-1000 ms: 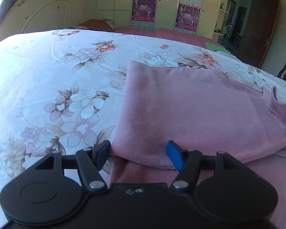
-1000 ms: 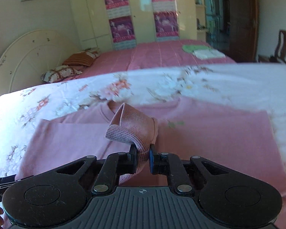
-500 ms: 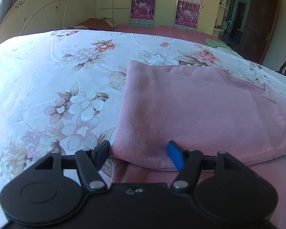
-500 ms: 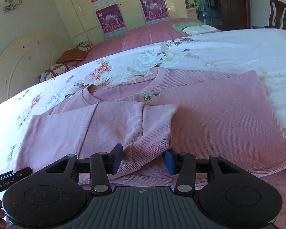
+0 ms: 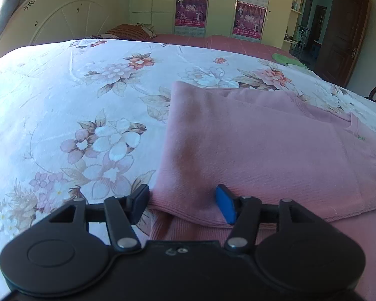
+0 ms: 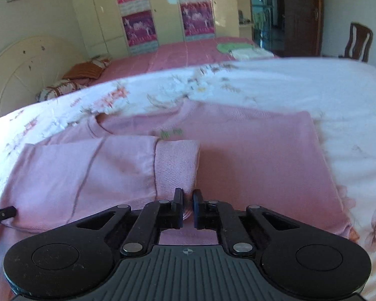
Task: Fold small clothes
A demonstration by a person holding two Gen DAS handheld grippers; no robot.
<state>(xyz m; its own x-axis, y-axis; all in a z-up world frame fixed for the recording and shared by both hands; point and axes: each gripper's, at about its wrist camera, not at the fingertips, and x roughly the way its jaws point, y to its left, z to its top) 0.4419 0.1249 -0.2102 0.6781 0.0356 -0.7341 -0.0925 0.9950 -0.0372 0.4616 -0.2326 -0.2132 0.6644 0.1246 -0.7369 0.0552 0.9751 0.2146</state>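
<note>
A pink knit sweater (image 6: 258, 165) lies flat on the floral bedsheet (image 5: 62, 105), neck towards the far side. Its left sleeve (image 6: 87, 170) is folded across the chest, the ribbed cuff (image 6: 176, 165) near the middle. My right gripper (image 6: 187, 208) has its jaws nearly closed at the cuff's lower edge, and cuff fabric sits between them. My left gripper (image 5: 181, 204) is open, its jaws straddling the folded sleeve's edge (image 5: 188, 200) at the sweater's left side (image 5: 250, 150). The left gripper's tip shows at the left edge of the right wrist view (image 6: 2, 215).
The bedsheet (image 6: 313, 87) spreads wide around the sweater. A second bed with a pink cover (image 6: 178, 55) and pillows (image 6: 62, 87) stands behind, with green and white folded items (image 6: 238, 50) on it. A headboard (image 5: 50, 22), wardrobe (image 6: 163, 12), door (image 5: 343, 37) and chair (image 6: 358, 42) lie beyond.
My right gripper had let go of the cuff and opened half a second ago; now its jaws have closed on the cuff's lower edge again. My left gripper stays open in place.
</note>
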